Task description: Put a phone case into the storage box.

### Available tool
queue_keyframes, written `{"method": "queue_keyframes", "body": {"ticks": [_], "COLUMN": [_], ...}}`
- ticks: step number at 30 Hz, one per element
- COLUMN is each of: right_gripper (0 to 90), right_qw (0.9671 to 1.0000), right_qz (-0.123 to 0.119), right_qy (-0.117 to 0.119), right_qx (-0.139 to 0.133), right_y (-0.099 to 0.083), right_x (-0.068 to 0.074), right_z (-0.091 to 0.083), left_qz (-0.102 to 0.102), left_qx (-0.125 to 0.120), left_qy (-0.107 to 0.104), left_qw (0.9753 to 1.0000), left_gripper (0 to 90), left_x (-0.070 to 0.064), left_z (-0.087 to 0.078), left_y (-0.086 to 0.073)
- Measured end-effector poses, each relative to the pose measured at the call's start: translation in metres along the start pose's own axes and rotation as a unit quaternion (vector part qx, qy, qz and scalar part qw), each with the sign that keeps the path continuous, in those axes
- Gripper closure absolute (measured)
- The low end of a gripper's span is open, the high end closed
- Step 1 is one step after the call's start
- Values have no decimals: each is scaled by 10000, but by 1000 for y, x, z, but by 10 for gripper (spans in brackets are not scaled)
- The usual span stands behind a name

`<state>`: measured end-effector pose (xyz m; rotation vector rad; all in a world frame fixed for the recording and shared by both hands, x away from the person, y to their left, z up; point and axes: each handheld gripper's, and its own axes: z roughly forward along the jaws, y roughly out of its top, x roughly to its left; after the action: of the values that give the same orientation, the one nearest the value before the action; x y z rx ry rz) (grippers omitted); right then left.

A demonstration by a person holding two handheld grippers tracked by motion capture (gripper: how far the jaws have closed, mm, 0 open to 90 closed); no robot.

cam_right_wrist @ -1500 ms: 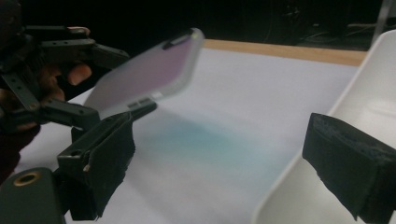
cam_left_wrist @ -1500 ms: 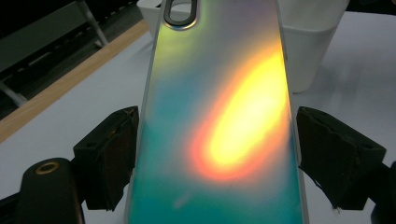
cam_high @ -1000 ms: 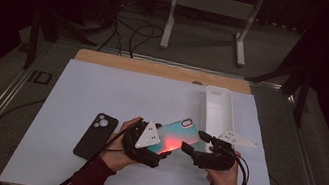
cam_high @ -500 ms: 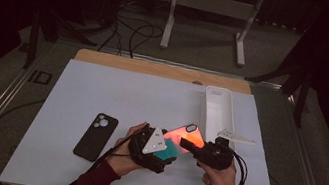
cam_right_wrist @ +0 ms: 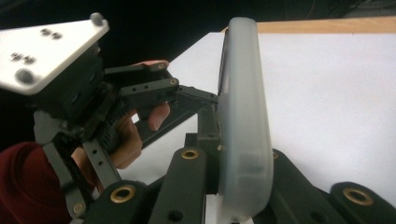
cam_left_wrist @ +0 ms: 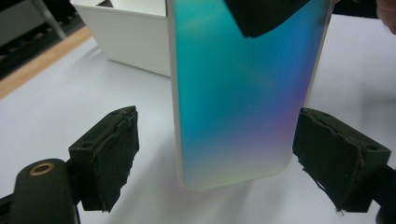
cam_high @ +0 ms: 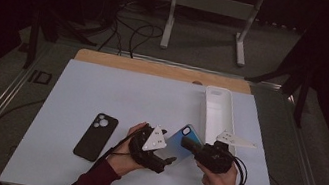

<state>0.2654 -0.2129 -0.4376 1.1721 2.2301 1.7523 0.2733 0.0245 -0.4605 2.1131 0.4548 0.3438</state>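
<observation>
Iridescent case (cam_left_wrist: 238,93): teal-to-violet back, frosted rim; held up off the worktop (cam_high: 101,97) between the two claws, near the front edge.
Right claw (cam_right_wrist: 233,186): closed on the case's edge; case seen edge-on, upright between its jaws.
Left claw (cam_left_wrist: 229,163): open; jaws stand either side of the case's lower end, left pad apart from it, right pad just beside it.
Black phone (cam_high: 96,136): flat on the worktop, left of the left hand (cam_high: 126,154).
White tray (cam_high: 219,113): right side, behind the right claw.
</observation>
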Motion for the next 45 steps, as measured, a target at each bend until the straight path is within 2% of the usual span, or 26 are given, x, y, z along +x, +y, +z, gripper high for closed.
{"method": "queue_keyframes", "body": {"ticks": [3,4,7,10,14,17,19,23,27,30,32,35,39,43,45], "right_gripper": [875,875,875,875,875,874,874,874,874,874,873,872,861,823,769], "right_qw": [9997,9997,9991,9986,9973,9960,9956,9950,9953,9955,9956,9956,9953,9950,9951], "right_qz": [-237,-248,-394,-424,-531,-603,-588,-573,-552,-640,-670,-632,-667,-708,-793], "right_qy": [57,80,135,304,510,665,729,821,799,691,661,697,697,695,592], "right_qx": [16,12,32,11,16,-12,-3,-23,-48,27,21,-30,-53,-76,-49], "right_y": [2,2,3,3,4,5,4,4,3,3,3,4,5,6,6], "right_x": [3,3,5,6,10,12,13,12,12,13,12,10,9,9,9], "right_z": [-2,-3,-4,-5,-5,-5,-4,-3,-2,-2,-2,-5,-8,-10,-10], "left_qz": [-121,-142,-210,-268,-346,-338,-384,-336,-344,-340,-319,-327,-190,-146,-127], "left_qx": [-2,30,54,20,-22,14,-25,41,72,115,71,26,-1,2,0], "left_qy": [-115,-125,-361,-536,-852,-935,-1077,-1054,-1186,-1252,-1199,-1239,-1255,-1277,-1259], "left_qw": [9999,9998,9991,9982,9958,9950,9934,9939,9923,9915,9922,9917,9919,9917,9920], "left_gripper": [118,102,69,53,63,97,137,200,262,308,341,374,457,525,566], "left_x": [3,3,3,3,5,5,6,5,6,6,6,6,4,4,3], "left_z": [-1,0,-1,0,0,1,2,2,3,4,3,1,-2,-2,-2], "left_y": [-1,-1,-1,-1,-2,-4,-6,-6,-7,-8,-8,-8,-7,-8,-8]}}
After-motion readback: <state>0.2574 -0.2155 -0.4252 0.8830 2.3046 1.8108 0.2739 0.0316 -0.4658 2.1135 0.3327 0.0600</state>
